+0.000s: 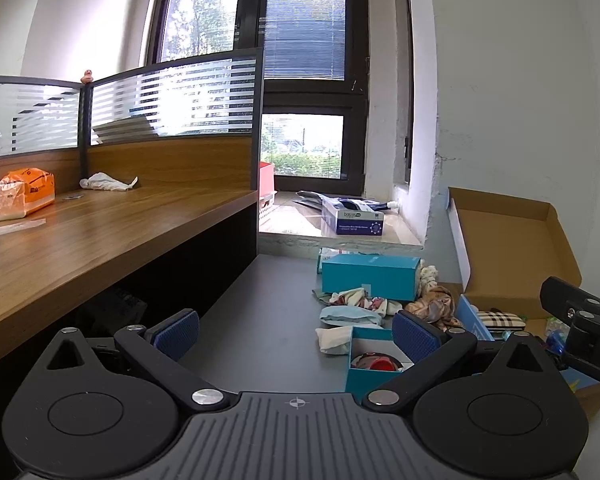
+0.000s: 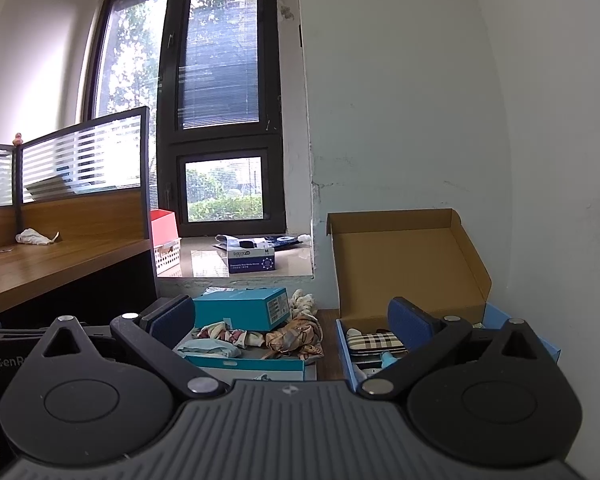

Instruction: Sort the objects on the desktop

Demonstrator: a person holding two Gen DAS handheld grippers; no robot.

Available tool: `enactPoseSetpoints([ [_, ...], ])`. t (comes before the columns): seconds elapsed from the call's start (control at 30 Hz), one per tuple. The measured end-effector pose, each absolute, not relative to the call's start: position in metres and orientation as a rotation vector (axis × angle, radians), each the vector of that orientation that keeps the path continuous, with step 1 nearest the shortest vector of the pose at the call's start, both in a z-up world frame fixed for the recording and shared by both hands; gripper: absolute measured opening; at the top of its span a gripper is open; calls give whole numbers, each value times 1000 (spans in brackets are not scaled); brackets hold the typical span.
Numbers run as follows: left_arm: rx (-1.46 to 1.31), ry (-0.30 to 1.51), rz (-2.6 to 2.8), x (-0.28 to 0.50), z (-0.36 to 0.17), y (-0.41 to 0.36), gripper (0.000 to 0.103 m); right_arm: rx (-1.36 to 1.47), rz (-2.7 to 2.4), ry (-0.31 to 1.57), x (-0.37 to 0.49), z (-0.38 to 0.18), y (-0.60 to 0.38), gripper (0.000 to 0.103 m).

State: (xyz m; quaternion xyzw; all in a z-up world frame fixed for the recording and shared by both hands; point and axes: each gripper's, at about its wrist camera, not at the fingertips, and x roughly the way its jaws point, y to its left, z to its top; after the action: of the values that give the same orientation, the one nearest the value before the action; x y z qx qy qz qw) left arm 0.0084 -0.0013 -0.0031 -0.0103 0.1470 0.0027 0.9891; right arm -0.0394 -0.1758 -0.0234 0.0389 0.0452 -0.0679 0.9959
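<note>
My left gripper is open and empty above the grey desk. Ahead to its right lie a closed teal box, crumpled cloths, a brown scarf and an open teal box holding a red round thing. My right gripper is open and empty; it shows at the right edge of the left wrist view. Below it are the teal box, cloths, the scarf and a blue carton holding a plaid case.
The carton's brown lid stands open against the white wall. A wooden desk with a partition and an orange pack is on the left. A window sill carries a glove box and a white basket.
</note>
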Motion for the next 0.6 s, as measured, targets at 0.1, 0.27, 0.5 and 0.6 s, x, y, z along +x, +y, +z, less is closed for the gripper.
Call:
enactPoseSetpoints([
  [0.1, -16, 296, 3, 9, -3, -2, 103, 78, -132, 95, -38, -23, -176, 103],
  [0.27, -11, 299, 3, 10, -4, -3, 103, 79, -130, 97, -39, -24, -175, 103],
  [0.5, -9, 299, 7, 10, -5, -3, 103, 78, -126, 101, -34, -24, -176, 103],
  [0.6, -5, 300, 7, 11, -5, -5, 103, 80, -124, 103, -34, -24, -176, 103],
])
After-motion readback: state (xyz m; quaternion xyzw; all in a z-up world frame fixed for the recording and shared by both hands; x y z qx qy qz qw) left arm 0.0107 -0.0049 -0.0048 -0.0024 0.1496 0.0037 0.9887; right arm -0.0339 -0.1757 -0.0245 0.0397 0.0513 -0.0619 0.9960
